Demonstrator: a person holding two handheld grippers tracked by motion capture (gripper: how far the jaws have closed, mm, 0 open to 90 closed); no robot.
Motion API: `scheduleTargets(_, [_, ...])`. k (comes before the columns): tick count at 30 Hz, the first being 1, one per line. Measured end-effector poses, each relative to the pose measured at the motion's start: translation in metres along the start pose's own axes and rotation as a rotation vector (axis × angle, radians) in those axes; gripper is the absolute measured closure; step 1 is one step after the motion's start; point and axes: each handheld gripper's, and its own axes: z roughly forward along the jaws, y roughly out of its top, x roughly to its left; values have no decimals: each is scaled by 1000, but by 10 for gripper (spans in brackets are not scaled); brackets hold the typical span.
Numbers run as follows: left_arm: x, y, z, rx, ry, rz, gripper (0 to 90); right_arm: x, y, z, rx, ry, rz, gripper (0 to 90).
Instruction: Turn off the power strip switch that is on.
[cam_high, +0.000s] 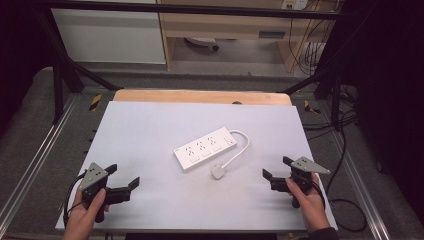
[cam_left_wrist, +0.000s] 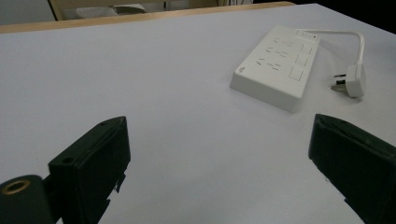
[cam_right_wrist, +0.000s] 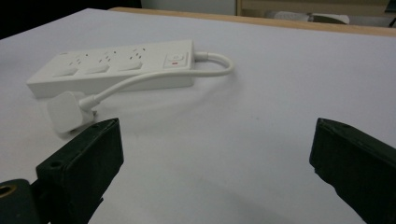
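Hands at the bottom of the high view each grip a tool: the left tool (cam_high: 123, 176) at lower left, the right tool (cam_high: 274, 167) at lower right, both with jaws spread wide and nothing between them. Beneath them the white surface (cam_high: 150, 130) spreads across mid-frame. On it, at centre, lies a white power strip (cam_high: 205, 148), set diagonally. Its cord (cam_high: 240, 147) loops right and down to the plug (cam_high: 218, 171), just below the strip.
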Motion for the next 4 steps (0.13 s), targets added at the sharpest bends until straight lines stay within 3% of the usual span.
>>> scheduleTargets(2, [0, 0, 0, 0, -1, 2, 53, -1, -2, 0, 14, -14, 2, 33])
scheduleTargets(4, [0, 0, 0, 1, -3, 2, 53, -3, -4, 1, 45, -57, 8, 35])
